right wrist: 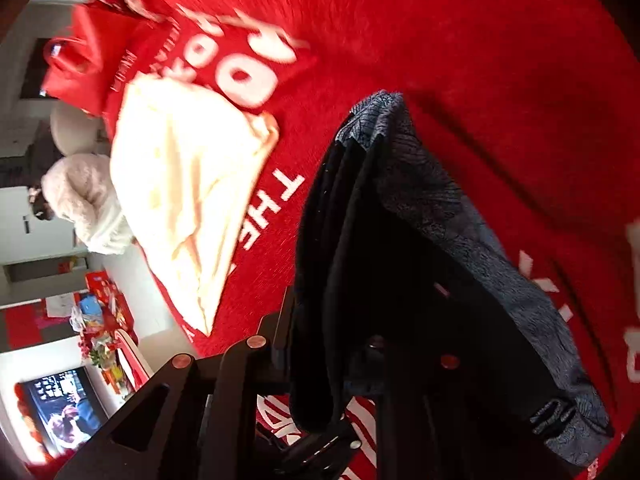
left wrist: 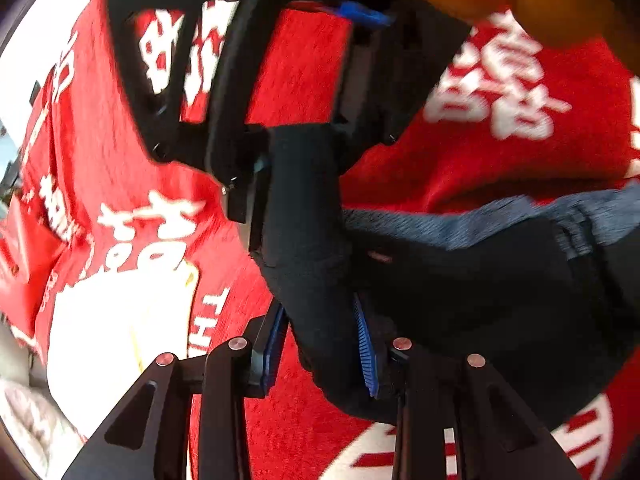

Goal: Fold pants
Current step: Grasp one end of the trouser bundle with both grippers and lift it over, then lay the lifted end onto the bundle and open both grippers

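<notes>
The dark navy pants (left wrist: 460, 280) hang lifted above a red blanket (left wrist: 500, 168) printed with white lettering. My left gripper (left wrist: 320, 344) is shut on a bunched fold of the pants, blue pads (left wrist: 366, 348) pressing either side. The other gripper (left wrist: 304, 92) shows above it in the left wrist view, also holding the same fabric. In the right wrist view the pants (right wrist: 400, 280) drape over my right gripper (right wrist: 340, 360) and hide its fingers; the grey inner waistband (right wrist: 460, 220) shows along the right edge.
A cream garment (right wrist: 188, 184) lies on the red blanket (right wrist: 460, 40) to the left; it also shows in the left wrist view (left wrist: 116, 328). A fluffy white cushion (right wrist: 80, 208), a TV screen (right wrist: 64, 408) and room clutter lie beyond the blanket's left edge.
</notes>
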Tool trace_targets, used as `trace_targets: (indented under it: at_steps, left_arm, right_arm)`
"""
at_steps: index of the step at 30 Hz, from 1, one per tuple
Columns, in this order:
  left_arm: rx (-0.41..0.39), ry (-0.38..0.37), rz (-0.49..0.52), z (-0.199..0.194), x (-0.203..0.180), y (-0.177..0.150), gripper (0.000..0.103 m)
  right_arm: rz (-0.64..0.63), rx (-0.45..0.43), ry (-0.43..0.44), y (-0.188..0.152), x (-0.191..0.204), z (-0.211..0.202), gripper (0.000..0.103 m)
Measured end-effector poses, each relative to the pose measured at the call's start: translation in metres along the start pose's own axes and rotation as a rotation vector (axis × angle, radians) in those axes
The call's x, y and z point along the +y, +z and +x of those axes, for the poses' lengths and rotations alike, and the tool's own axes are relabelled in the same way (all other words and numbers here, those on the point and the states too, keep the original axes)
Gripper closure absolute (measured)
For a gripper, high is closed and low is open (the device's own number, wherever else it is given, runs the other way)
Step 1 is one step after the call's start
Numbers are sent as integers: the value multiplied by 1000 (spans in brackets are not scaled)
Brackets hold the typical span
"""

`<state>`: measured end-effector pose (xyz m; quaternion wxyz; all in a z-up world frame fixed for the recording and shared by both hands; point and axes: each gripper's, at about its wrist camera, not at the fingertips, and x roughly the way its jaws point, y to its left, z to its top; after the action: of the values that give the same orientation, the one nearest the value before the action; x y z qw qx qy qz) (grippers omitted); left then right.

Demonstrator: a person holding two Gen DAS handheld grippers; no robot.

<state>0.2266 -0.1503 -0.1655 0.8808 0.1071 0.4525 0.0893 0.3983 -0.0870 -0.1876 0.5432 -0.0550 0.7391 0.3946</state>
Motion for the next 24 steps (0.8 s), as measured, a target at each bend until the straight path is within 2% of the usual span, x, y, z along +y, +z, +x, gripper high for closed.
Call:
trace_targets:
  at_steps: [3,9,12,16,19,24]
  left_arm:
    - [-64,-39,53,-33,-19,11,70]
    - [-133,-147,119,-85,-67,35,70]
    - [-162,-205,172,-109,-103,48,70]
    - [-192,-277,268,-137,-171,57,70]
    - [-178,-318,322,-141,-218,56,70]
    - [-113,-347,421,-129,-289,44,70]
  right_arm:
    - [42,-101,91,-33,-18,-38,85]
    - [132,-286,210,-109,-62,-111,85]
    - [195,-387,251,-158,-95,-144,85]
    - [280,-504,294,-224,-144,-180,85]
    - [356,-553,309,-268,-183,-191,85]
    - [497,-586,329,-327,-254,-175,85]
